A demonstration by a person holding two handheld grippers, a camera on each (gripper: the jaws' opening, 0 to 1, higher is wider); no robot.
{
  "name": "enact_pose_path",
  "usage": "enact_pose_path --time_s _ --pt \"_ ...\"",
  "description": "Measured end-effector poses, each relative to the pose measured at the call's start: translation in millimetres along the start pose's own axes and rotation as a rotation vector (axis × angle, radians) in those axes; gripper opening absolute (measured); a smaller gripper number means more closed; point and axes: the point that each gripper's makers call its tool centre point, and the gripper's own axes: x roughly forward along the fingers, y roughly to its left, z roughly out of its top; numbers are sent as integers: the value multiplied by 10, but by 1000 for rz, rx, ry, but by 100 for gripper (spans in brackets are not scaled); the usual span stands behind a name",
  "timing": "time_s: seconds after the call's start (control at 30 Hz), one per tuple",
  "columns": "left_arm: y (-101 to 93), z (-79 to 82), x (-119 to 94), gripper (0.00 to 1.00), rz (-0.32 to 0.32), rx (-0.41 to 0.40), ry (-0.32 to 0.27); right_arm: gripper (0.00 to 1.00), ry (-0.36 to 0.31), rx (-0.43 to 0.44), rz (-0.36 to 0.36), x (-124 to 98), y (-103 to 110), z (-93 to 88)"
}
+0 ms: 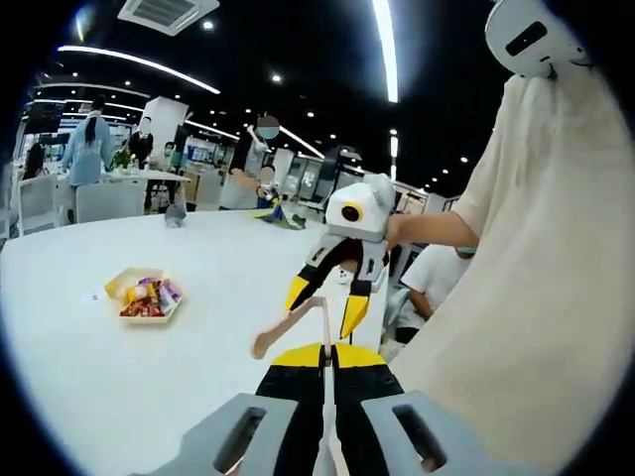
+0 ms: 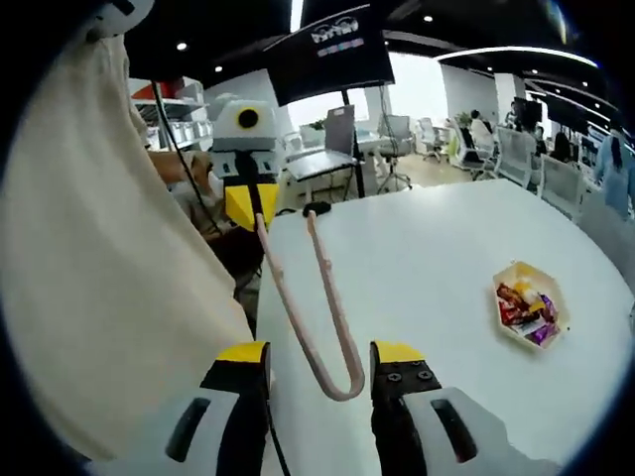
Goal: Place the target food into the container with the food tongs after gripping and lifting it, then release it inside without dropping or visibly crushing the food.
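Note:
Pale pink U-shaped food tongs (image 2: 298, 307) hang in the air between the two grippers. My left gripper (image 1: 323, 362) is shut on the end of one tong arm; in the right gripper view it (image 2: 253, 208) shows at the far end, yellow jaws together. The other arm's tip (image 2: 310, 216) is free. My right gripper (image 2: 319, 355) is open, jaws wide on either side of the tongs' bend (image 2: 342, 389). In the left gripper view it (image 1: 325, 303) straddles that bend. A hexagonal container (image 1: 111, 290) (image 2: 516, 270) of wrapped snacks lies on the white table (image 1: 119, 377) (image 2: 446, 248).
The person's cream garment (image 1: 536, 297) (image 2: 89, 278) is close beside the grippers. The table's near edge (image 2: 263, 248) runs under the tongs. Chairs (image 2: 521, 149) and other tables (image 1: 119, 178) with people stand beyond. A seated person (image 1: 437, 273) is past the table edge.

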Motion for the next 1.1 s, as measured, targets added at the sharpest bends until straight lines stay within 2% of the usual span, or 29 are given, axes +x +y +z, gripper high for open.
enact_pose_path --time_s 0.27,0.5,0.6,0.87,1.1 --pt "27 -60 10 0 -3 -11 6 32 -11 -18 -3 -29 -28 51" --pt "32 -83 31 0 -12 -15 9 28 36 -59 7 54 -15 -32" --pt "27 -87 39 0 -17 -17 8 22 55 -82 0 68 -28 -55" --pt "102 -140 49 0 7 -14 14 19 83 -113 -21 132 -52 -134" --pt "162 -304 119 0 26 31 85 18 139 -148 -47 230 -91 -295"
